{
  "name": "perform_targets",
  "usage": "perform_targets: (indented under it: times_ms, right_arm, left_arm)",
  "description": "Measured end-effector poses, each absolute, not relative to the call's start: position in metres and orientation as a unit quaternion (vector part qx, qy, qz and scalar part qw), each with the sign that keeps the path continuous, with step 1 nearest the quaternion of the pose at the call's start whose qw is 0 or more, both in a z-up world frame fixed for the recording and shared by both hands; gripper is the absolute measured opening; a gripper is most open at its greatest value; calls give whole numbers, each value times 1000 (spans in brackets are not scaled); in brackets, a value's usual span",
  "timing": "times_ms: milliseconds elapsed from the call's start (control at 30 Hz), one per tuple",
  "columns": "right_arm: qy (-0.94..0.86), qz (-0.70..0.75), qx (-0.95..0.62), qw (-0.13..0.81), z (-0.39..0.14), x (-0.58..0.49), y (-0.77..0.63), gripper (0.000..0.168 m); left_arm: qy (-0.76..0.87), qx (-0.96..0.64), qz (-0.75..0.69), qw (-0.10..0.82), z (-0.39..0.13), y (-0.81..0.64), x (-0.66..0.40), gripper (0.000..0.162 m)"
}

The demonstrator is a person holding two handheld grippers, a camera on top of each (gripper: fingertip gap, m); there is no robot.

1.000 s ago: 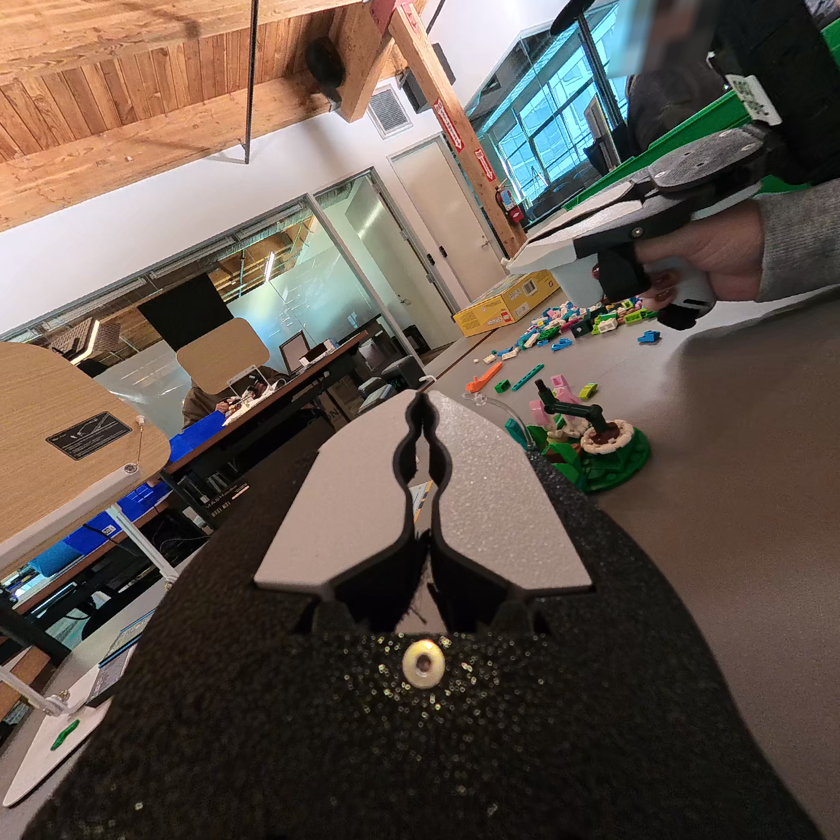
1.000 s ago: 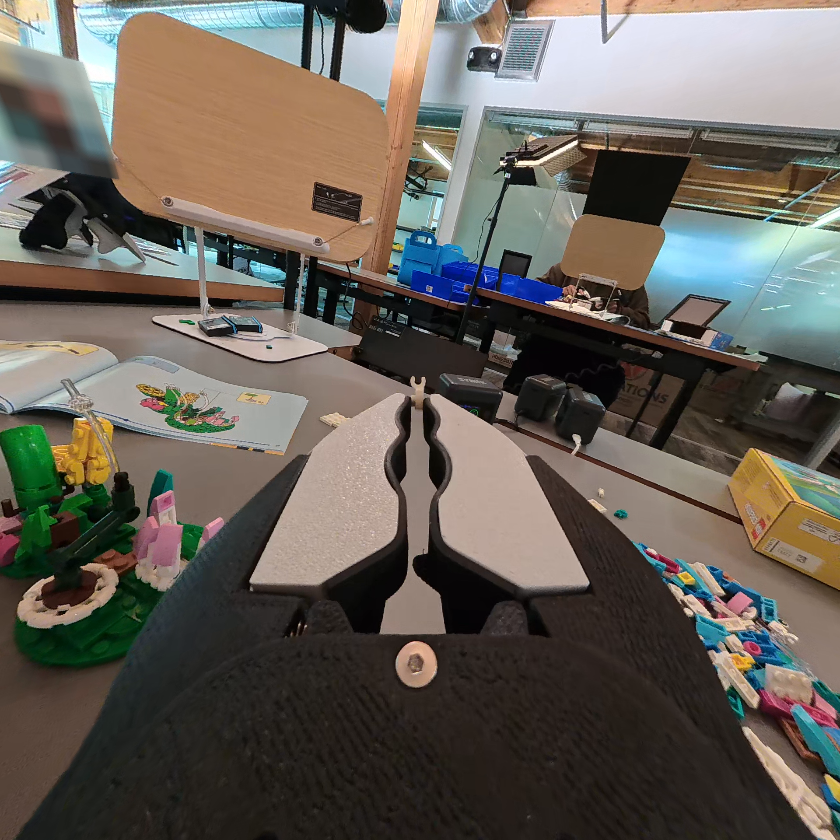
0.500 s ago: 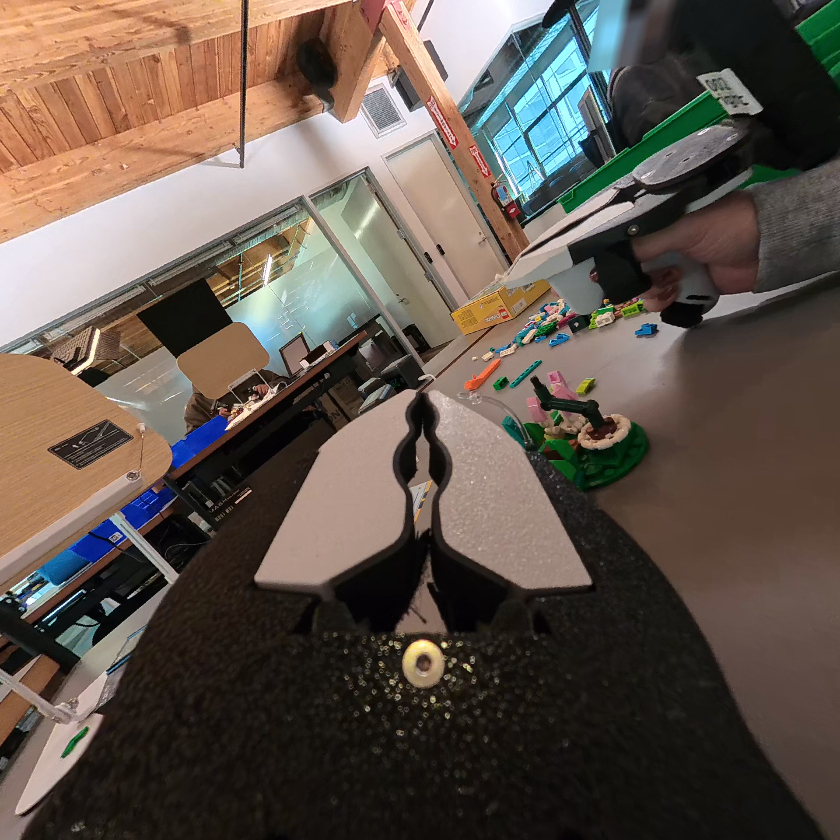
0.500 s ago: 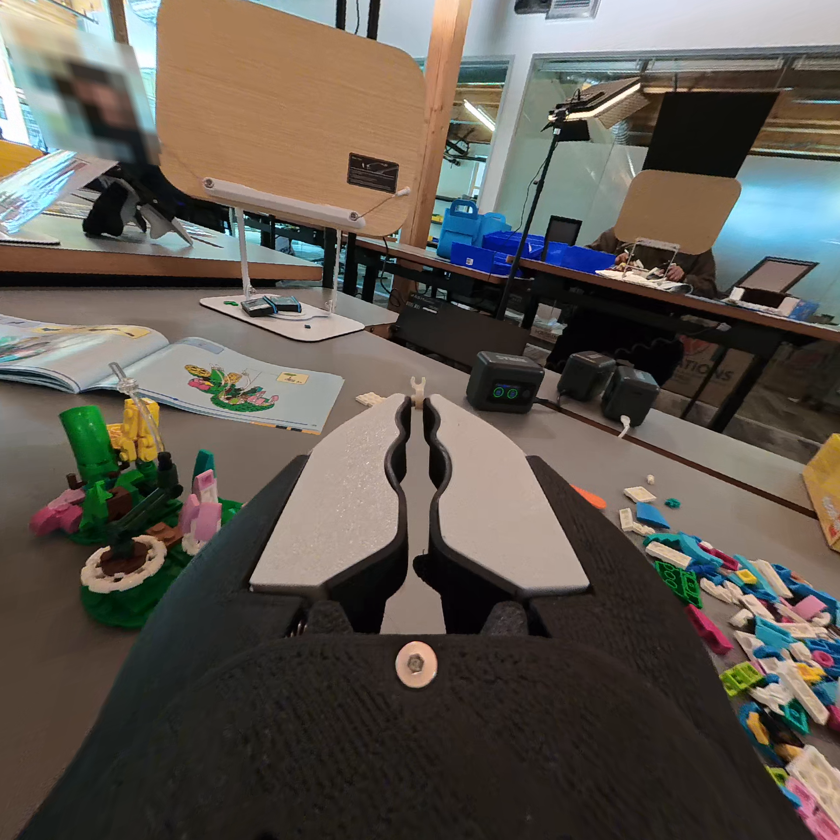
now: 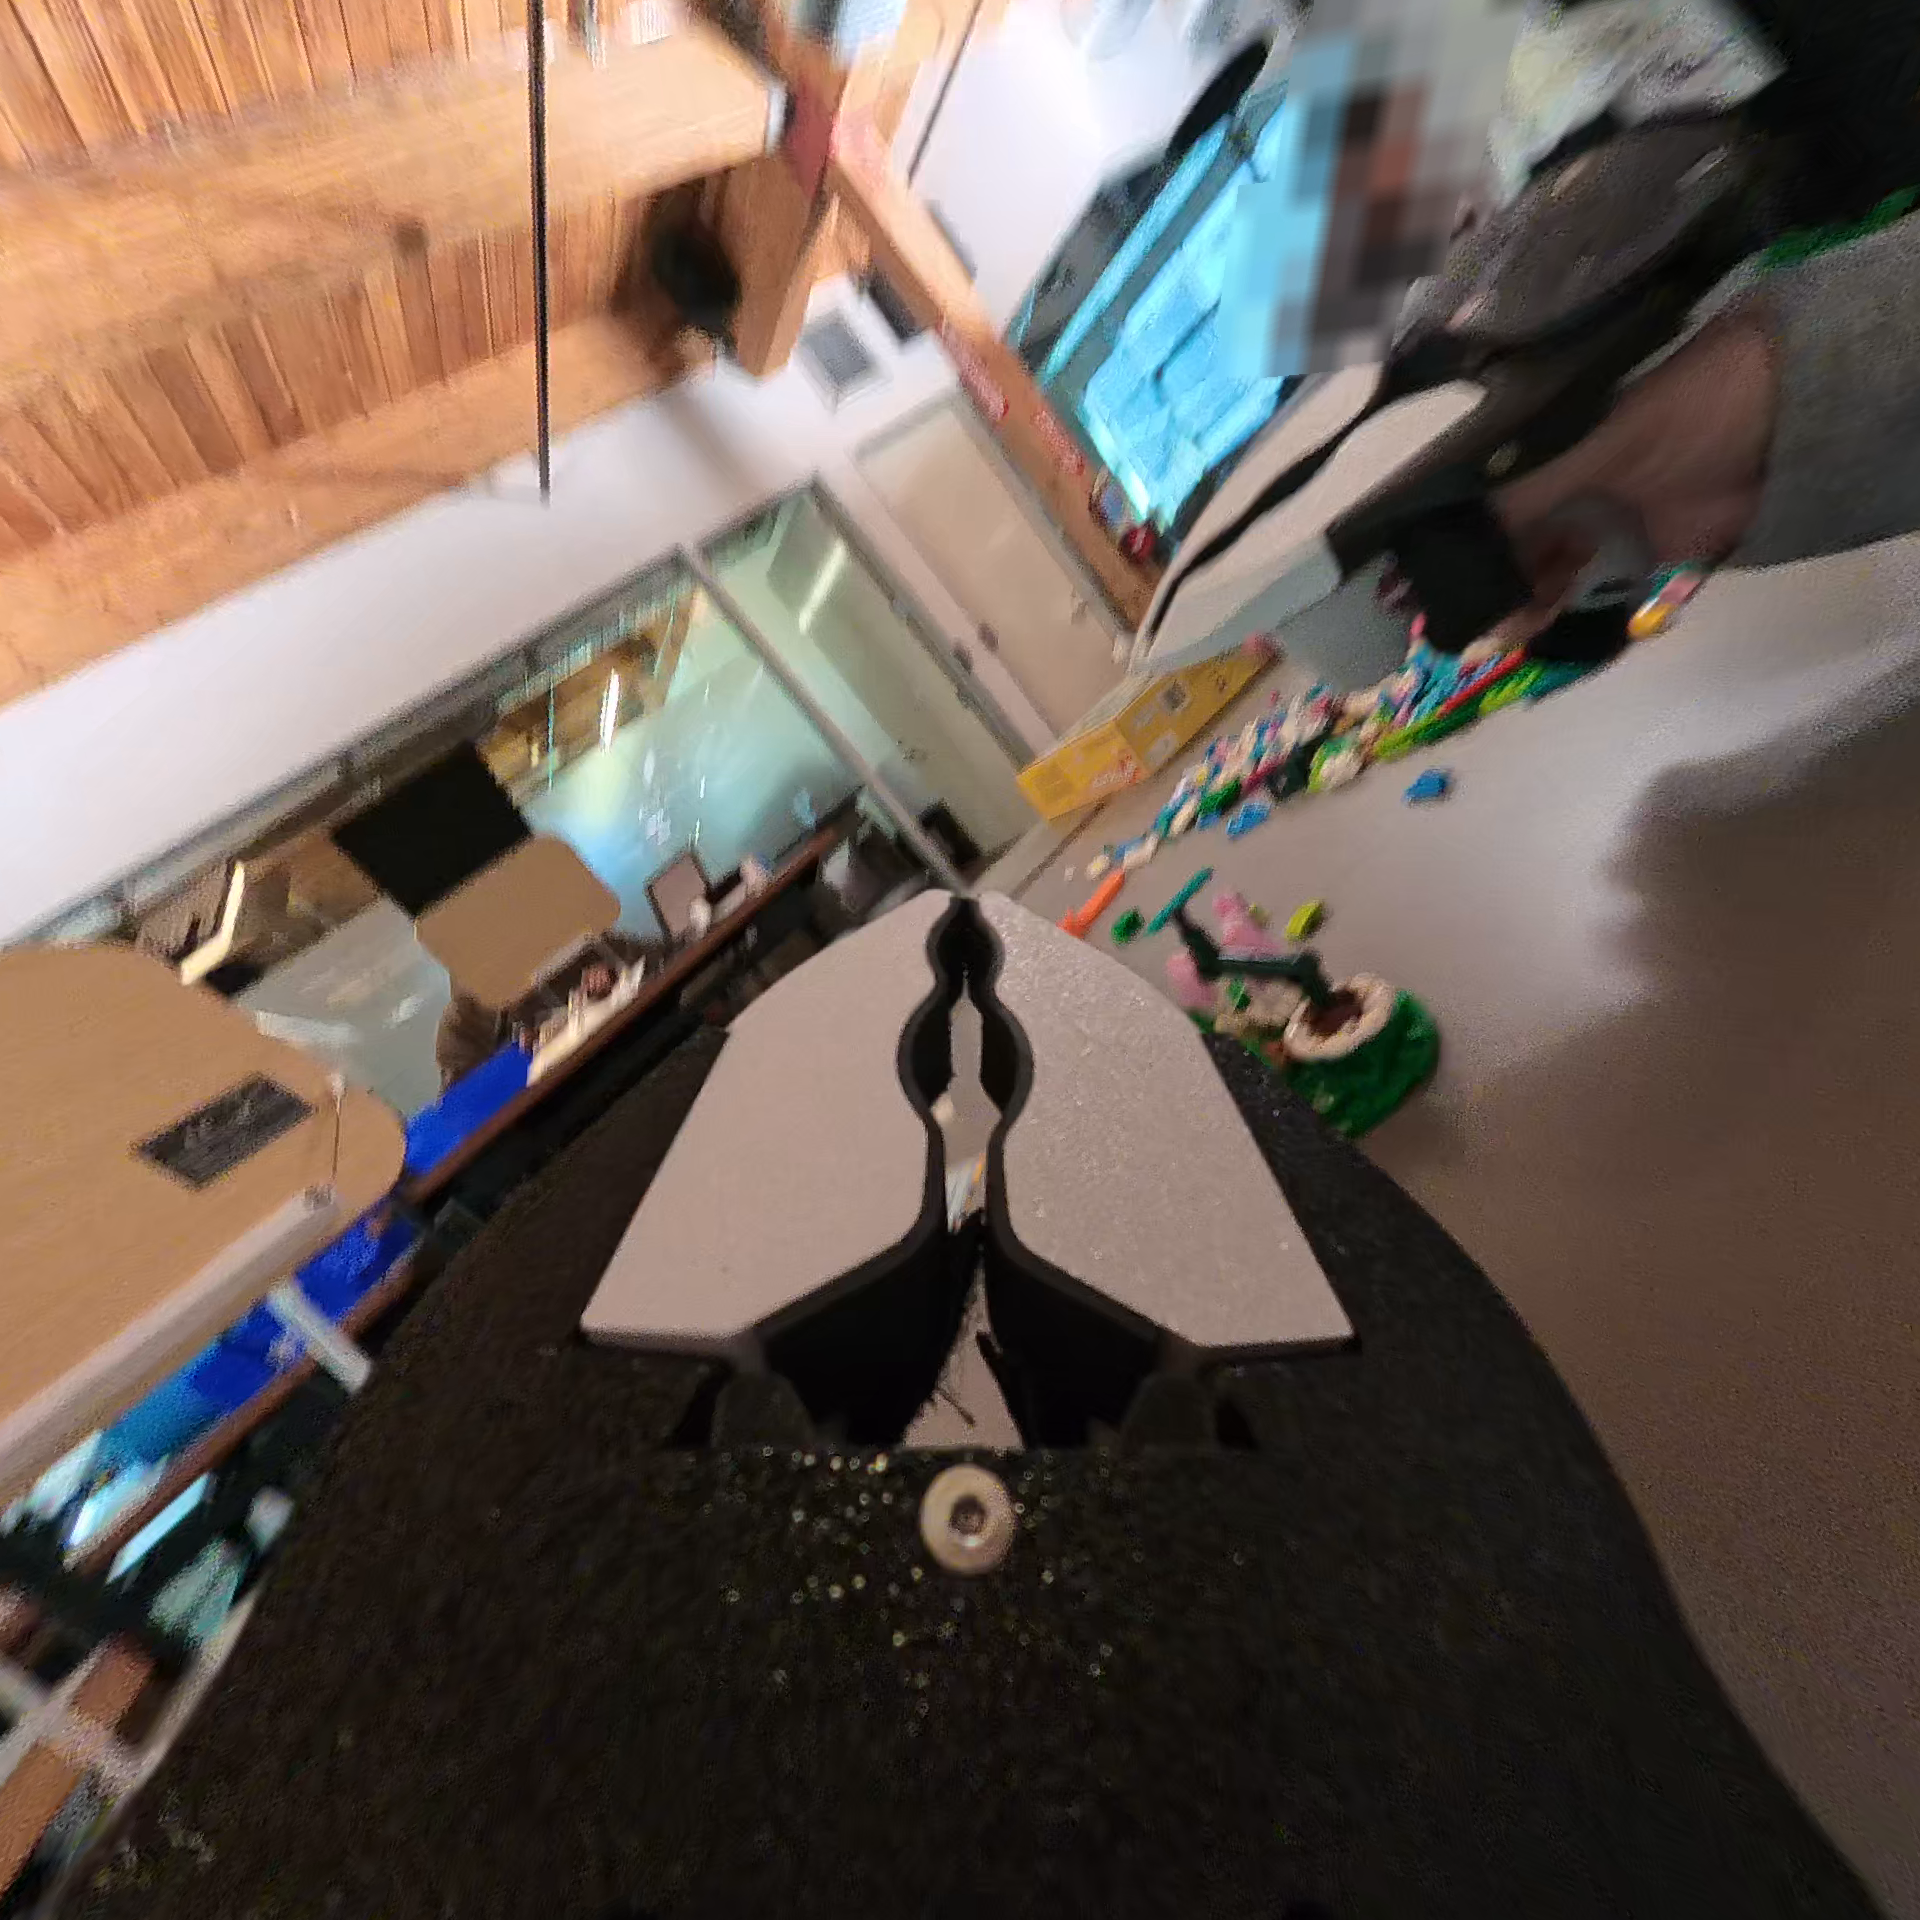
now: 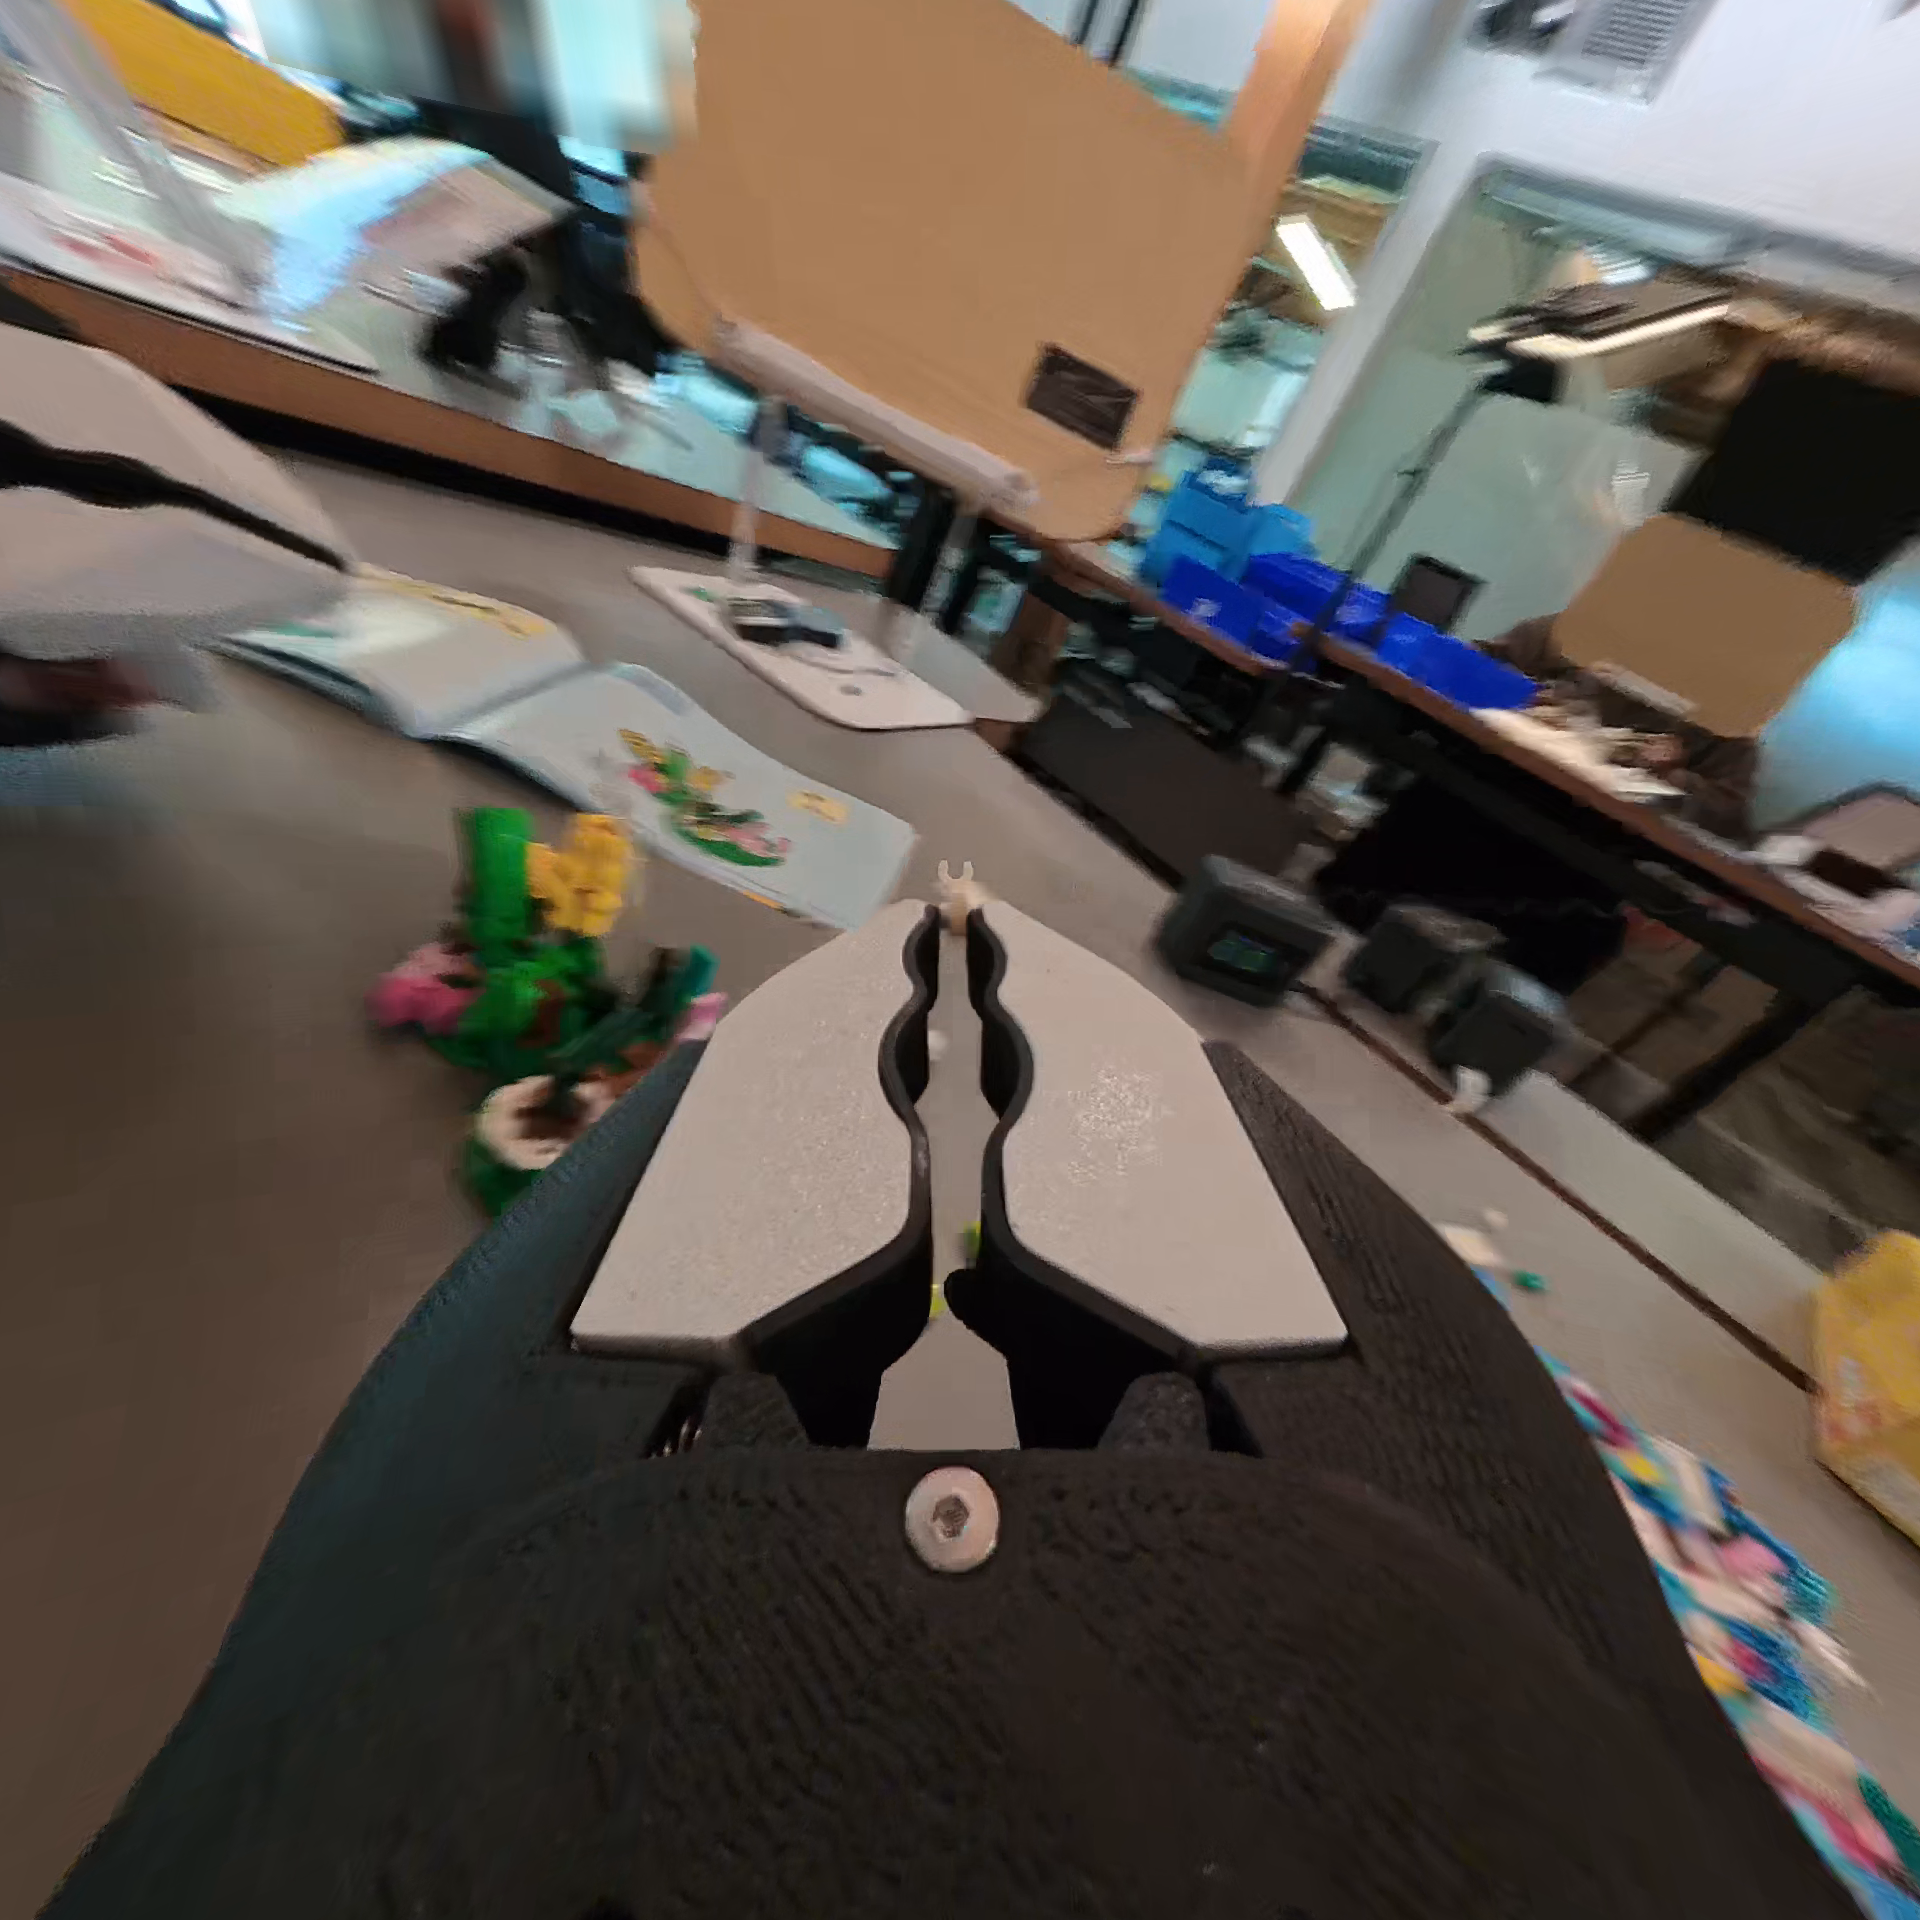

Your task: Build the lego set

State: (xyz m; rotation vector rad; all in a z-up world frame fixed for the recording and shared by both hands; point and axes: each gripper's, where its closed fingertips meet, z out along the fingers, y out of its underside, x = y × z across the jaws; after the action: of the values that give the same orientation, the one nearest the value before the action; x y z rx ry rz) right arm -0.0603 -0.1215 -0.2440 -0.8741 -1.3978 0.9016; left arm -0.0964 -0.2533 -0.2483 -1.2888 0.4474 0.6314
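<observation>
The lego set is a half-built green flower model (image 6: 540,997) standing upright on the grey table (image 6: 208,1091), with a tall green stalk and a yellow bloom at its far end and a white-rimmed round pot at its near end. Its long axis seems to run from the pot away toward the open instruction booklet (image 6: 644,748); the blur makes that a fair guess only.

Going left to right in my right wrist view: my left gripper (image 5: 961,909) shows as a pale smear at the left edge. In its own view its jaws are pressed together at the tips and nothing shows between them. Then comes the model, just left of my right gripper (image 6: 954,914). Its jaws are pinched on a small white clip piece (image 6: 956,885), which stands up past the tips with its forked end uppermost. Farther right lie the loose bricks (image 6: 1725,1600) and the yellow box (image 6: 1870,1382).

The risk I see is the clip. It is tiny and held only by its base, so a quick swing could twist it or flick it out onto the table. Both views are smeared with motion, so I am moving fast. If I come in at the model at this pace I could knock the tall stalk over or push the whole base along the table, since nothing steadies it.
</observation>
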Motion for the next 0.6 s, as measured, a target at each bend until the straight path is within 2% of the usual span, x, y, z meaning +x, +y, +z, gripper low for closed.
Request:
perform_targets:
  times_ms: [133,267,300,333,400,467,600]
  right_arm:
    - [-693,496,-345,394,-255,-41,-187,3]
    - [-761,518,-332,207,-270,-17,-222,4]
    - [-770,511,-338,178,-273,-15,-224,4]
    - [-778,505,-342,150,-276,-12,-226,3]
    - [-793,497,-342,86,-281,-4,-233,3]
    - [-806,484,-340,35,-284,3,-239,3]
    - [-833,445,-328,-17,-293,10,-246,3]
  left_arm:
    - [259,-545,236,761,-241,-260,-60,0]
    - [317,-568,163,742,-256,-253,-32,0]
    - [329,-572,153,736,-258,-252,-25,21]
    - [338,-574,152,730,-259,-251,-20,34]
    - [380,-577,162,705,-267,-249,-9,39]
    - [405,-578,192,682,-274,-247,-4,35]
    - [439,-575,187,665,-282,-248,11,13]
